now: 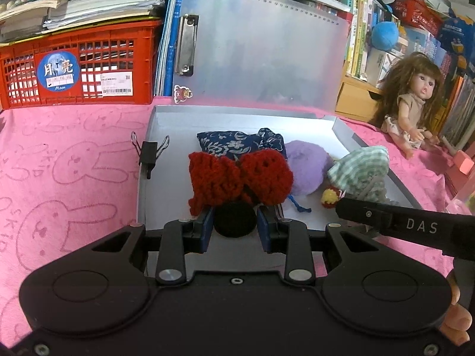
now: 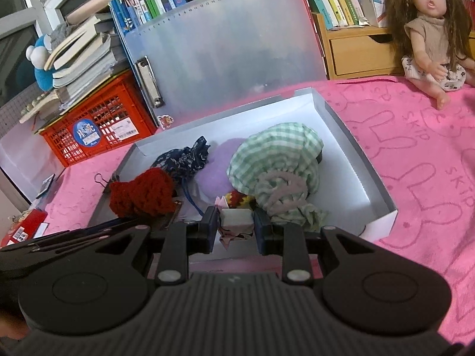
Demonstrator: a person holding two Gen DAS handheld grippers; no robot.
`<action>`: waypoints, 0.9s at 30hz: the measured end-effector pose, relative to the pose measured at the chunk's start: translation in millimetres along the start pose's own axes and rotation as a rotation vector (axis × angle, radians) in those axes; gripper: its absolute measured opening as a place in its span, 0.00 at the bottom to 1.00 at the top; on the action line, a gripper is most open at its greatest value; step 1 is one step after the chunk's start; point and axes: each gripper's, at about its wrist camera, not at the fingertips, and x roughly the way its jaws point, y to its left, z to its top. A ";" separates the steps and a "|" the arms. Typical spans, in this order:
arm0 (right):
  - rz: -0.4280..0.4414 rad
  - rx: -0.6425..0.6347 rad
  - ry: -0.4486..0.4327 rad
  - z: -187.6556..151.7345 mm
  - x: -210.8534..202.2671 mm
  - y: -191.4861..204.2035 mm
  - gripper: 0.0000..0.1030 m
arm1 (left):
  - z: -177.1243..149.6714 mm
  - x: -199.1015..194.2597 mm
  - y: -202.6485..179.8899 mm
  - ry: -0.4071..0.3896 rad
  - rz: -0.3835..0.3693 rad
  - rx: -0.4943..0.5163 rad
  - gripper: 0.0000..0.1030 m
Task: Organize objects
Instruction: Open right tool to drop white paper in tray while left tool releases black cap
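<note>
The left hand-held gripper [image 1: 235, 222] pinches a red crocheted piece [image 1: 237, 178] by a round black part that sits between its blue pads; the red yarn bulges above the fingers and hides part of the dark blue flowered pouch [image 1: 237, 141] behind it. It hangs over the near end of the shallow white box [image 1: 154, 184], which lies on a pink rabbit-print cloth [image 1: 74, 163]. The right hand-held gripper [image 2: 236, 222] is pressed onto a small white wrapped packet [image 2: 237, 219], low at the box's near edge; what the packet holds is unclear. Beside it lies a green checked cloth bundle [image 2: 276, 160], covering most of a purple fluffy ball [image 2: 216, 172]. A small red and yellow knitted thing [image 2: 237, 200] is half hidden behind the packet. A doll [image 2: 427, 29] sits past the box.
</note>
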 end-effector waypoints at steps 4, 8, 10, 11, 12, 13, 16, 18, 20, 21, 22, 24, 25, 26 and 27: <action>-0.015 -0.015 0.001 2.0 3.8 1.6 0.31 | 2.5 5.3 1.6 0.002 0.003 -0.004 0.29; -0.028 -0.024 0.004 4.3 9.7 2.1 0.31 | 5.2 10.2 2.9 0.000 0.003 -0.005 0.29; -0.033 -0.030 0.008 5.5 12.8 2.7 0.31 | 6.3 13.2 1.7 -0.002 0.009 0.000 0.29; -0.039 -0.036 0.009 6.3 14.5 3.5 0.31 | 7.8 15.0 1.2 -0.004 0.014 0.002 0.29; -0.044 -0.039 0.008 7.2 15.8 3.8 0.31 | 9.0 16.7 0.7 -0.004 0.019 0.003 0.29; -0.048 -0.041 0.008 8.2 17.0 3.6 0.31 | 10.4 18.4 0.4 -0.004 0.023 0.000 0.29; -0.057 -0.033 0.010 10.4 20.8 2.1 0.33 | 13.3 24.1 -0.3 0.009 0.033 -0.013 0.29; -0.059 -0.030 0.013 10.1 22.3 1.5 0.33 | 12.7 28.1 -0.7 0.021 0.045 -0.014 0.29; -0.060 -0.027 0.016 8.9 23.4 0.6 0.33 | 11.0 29.6 -2.0 0.019 0.052 0.001 0.29; -0.061 -0.028 0.018 8.3 23.8 0.3 0.33 | 10.1 30.0 -3.2 0.020 0.056 0.007 0.29; -0.064 -0.029 0.019 7.7 24.0 0.1 0.35 | 9.0 30.2 -3.8 0.022 0.057 0.009 0.29; -0.068 -0.025 0.018 7.4 24.2 -1.1 0.41 | 7.3 30.1 -4.6 0.023 0.058 0.012 0.30; -0.068 -0.022 0.018 7.6 24.2 -1.9 0.48 | 6.6 29.8 -5.0 0.022 0.059 0.014 0.31; -0.065 -0.018 0.019 7.6 24.1 -2.8 0.49 | 6.1 29.6 -5.9 0.023 0.059 0.018 0.31; -0.058 -0.016 0.019 7.4 23.9 -3.2 0.54 | 5.7 29.0 -6.7 0.023 0.058 0.022 0.33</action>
